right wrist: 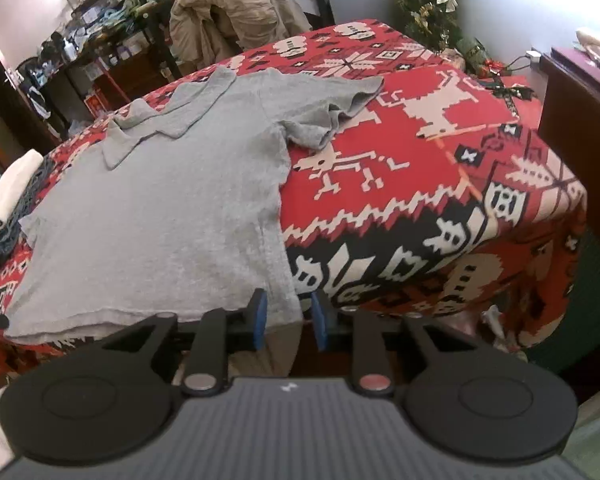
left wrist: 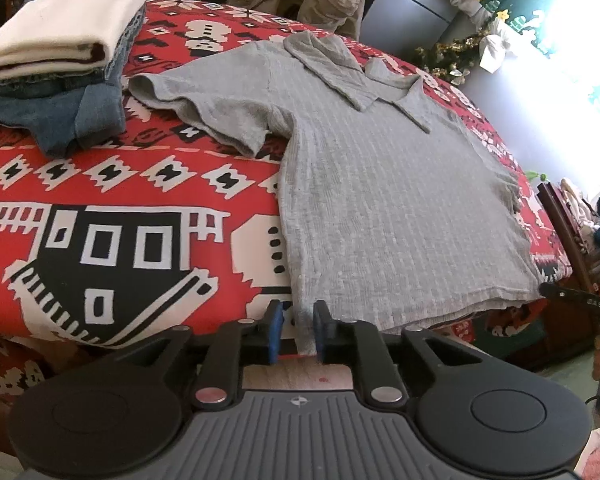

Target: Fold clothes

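A grey ribbed short-sleeved shirt point(left wrist: 380, 200) with a collar lies spread flat on the red patterned tablecloth point(left wrist: 140, 184), its hem along the near table edge. My left gripper point(left wrist: 298, 332) is at the hem's left corner. Its blue pads point(left wrist: 277, 332) stand apart, and the cloth corner hangs loose between them, against the right pad. In the right wrist view the same shirt point(right wrist: 160, 208) fills the left half of the tablecloth point(right wrist: 420, 140). My right gripper point(right wrist: 289, 320) is at the hem's right corner, open, with the corner between its pads and not pinched.
A stack of folded clothes point(left wrist: 60, 40), white on top of blue denim point(left wrist: 60, 116), sits at the table's far left. A beige jacket point(right wrist: 228, 12) hangs over a chair behind the table. A decorated tree point(right wrist: 428, 4) and dark wooden furniture point(right wrist: 580, 92) stand to the right.
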A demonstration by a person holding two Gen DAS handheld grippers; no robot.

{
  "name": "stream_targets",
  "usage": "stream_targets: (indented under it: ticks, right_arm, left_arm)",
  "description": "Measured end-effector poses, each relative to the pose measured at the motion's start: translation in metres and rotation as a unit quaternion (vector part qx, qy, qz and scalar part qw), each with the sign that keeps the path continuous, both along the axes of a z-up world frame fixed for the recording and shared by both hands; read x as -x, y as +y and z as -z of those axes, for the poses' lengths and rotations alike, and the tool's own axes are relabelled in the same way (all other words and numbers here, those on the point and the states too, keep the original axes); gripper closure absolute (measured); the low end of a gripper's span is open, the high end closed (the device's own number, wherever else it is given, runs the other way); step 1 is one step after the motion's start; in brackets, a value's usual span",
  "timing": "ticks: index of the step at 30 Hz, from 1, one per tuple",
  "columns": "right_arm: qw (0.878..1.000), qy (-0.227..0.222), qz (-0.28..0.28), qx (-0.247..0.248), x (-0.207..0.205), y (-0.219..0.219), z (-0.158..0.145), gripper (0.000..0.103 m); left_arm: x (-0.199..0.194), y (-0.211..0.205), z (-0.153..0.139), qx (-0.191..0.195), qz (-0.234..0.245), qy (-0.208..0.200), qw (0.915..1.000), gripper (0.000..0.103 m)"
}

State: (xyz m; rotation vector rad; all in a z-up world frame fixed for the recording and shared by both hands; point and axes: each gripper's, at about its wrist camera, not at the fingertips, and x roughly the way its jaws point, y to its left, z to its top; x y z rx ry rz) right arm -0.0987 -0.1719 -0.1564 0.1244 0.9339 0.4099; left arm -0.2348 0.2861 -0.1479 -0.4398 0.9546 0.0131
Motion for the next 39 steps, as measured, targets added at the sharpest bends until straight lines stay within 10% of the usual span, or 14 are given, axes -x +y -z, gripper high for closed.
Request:
stream_targets:
  ticks: [5,14,22,29,39]
  right_arm:
    - [1.000,0.004,-0.009,-0.002,-0.003,0.006,0.001,0.099]
    - [1.000,-0.009,-0.009,-0.006,0.008,-0.011,-0.026,0.100]
    - [1.000,0.025,0.004,-0.005,-0.002,-0.014,0.001,0.100]
    - [1.000,0.012,0.010,-0.007,0.003,-0.020,-0.008,0.091]
    - [0.999,-0.023,-0.030,-0.029,-0.023,0.017,-0.042,0.085]
  left_arm:
    - [-0.003,-0.003,0.000,0.000,0.008,0.002,1.0000,0.101]
    - [0.013,-0.004,-0.029,0.004,0.036,-0.026,0.9990,0.101]
    - [0.001,-0.017,0.002,-0.043,0.051,0.031,0.9973,0.100]
    - [0.007,-0.005,-0.013,-0.029,0.034,0.002,0.9990,0.082]
    - [-0.053,0.029,-0.030,-0.017,-0.023,-0.067,0.9973,0.096]
